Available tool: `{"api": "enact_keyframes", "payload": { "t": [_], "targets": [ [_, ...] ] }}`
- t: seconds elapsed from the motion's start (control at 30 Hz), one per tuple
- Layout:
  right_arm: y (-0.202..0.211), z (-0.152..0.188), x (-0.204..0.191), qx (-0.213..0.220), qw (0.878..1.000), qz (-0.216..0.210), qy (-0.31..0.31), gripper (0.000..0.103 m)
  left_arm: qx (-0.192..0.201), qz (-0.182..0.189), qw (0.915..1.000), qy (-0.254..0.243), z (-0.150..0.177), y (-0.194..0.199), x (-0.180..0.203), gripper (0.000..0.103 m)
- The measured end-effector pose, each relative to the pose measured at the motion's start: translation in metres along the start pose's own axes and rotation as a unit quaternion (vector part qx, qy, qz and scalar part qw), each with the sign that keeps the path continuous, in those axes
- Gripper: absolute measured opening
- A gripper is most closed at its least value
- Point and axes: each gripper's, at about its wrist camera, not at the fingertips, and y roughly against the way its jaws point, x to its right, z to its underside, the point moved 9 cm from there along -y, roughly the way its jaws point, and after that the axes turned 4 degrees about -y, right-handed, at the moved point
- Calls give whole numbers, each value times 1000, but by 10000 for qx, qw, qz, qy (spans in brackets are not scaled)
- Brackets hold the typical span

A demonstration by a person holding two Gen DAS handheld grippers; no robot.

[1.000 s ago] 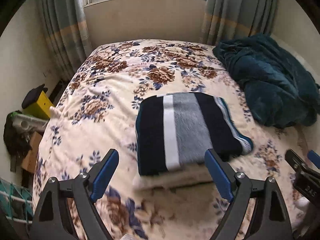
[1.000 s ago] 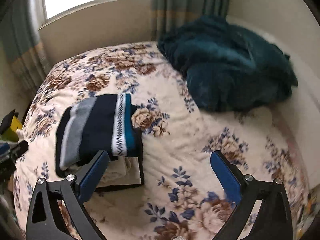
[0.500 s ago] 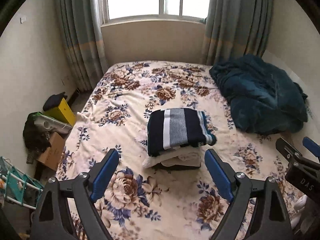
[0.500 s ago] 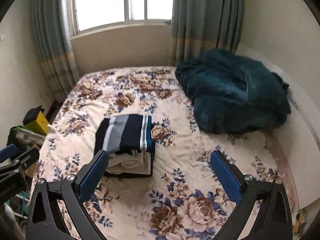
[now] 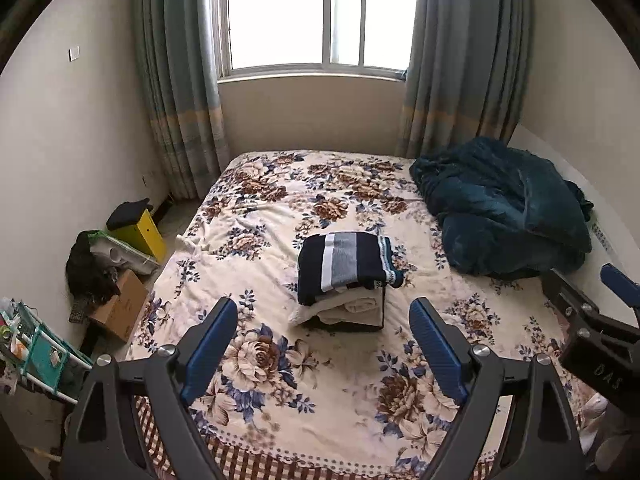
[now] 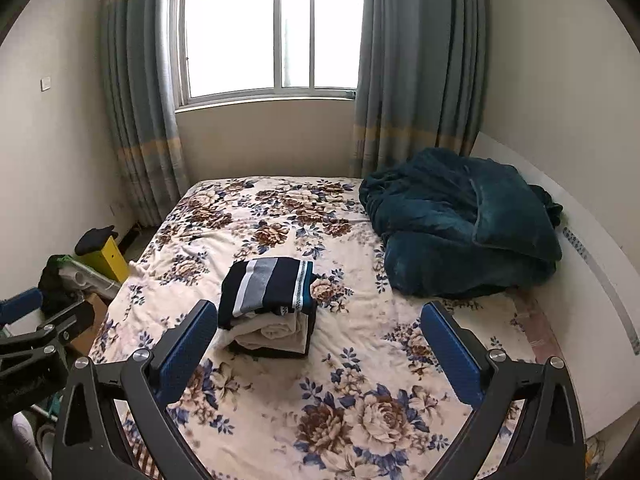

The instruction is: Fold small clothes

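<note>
Clutter sits on the floor off the bed's left edge: a teal rack nearest, then a cardboard box, a black bag and a yellow box with a dark cap. Curtains frame the window beyond the bed's far edge.

On the floral bedspread, about midway across and toward the near half, stands the stack of folded clothes: a navy sweater with grey and white stripes on top, cream pieces under it, something dark at the bottom. Nothing touches the stack.

The left gripper hangs above the bed's near edge with its jaws spread wide and nothing between the blue pads; the stack shows well beyond them. The right gripper is likewise wide open and empty, its left pad overlapping the stack only in line of sight. Each tool appears at the other camera's edge.

A rumpled teal blanket lies heaped by the bed's right edge, toward the far right corner, well apart from the stack.
</note>
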Motion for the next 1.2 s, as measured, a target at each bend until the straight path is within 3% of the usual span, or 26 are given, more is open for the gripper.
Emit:
{"api": "enact_keyframes", "payload": {
  "t": [0.3,0.4,0.63,1.2],
  "targets": [
    [58,3,7,148,9998,-95,-19,103,195,-73,9998,41,5,30,1,89],
    [60,5,9,99,9998,-143,-33,103,199,-128,9997,87,8,33,0,99],
    [50,12,13,-68,9997,-210,74,103,189,-300,9993,110,19,35,0,99],
    [46,11,15,-114,9994,-294,111,103,146,-302,9993,173,27,38,0,99]
  ]
}}
